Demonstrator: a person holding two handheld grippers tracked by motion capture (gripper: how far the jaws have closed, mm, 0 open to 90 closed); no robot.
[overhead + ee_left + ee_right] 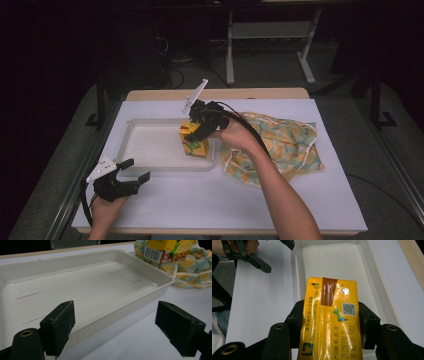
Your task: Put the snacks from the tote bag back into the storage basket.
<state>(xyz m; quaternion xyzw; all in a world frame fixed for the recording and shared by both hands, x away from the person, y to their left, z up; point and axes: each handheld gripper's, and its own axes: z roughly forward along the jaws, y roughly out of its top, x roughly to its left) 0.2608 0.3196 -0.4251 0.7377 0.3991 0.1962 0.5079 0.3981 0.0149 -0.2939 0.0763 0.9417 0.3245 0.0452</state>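
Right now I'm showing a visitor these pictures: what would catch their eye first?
The yellow drink carton, clamped in the right tool over the right end of the white tray. Next, the lemon-print cloth bag, crumpled on the table right of the tray. The left tool sits open near the tray's front-left corner.

carton [194, 141] over tray [150, 165], bag [280, 145] perhaps touching right

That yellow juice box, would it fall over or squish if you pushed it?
The juice box looks stiff: its flat card sides keep their shape between the jaws of the right gripper. It is taller than wide, so a push near the top could probably tip it. Its glossy skin may be a little slippery, and a hard squeeze would likely dent it.
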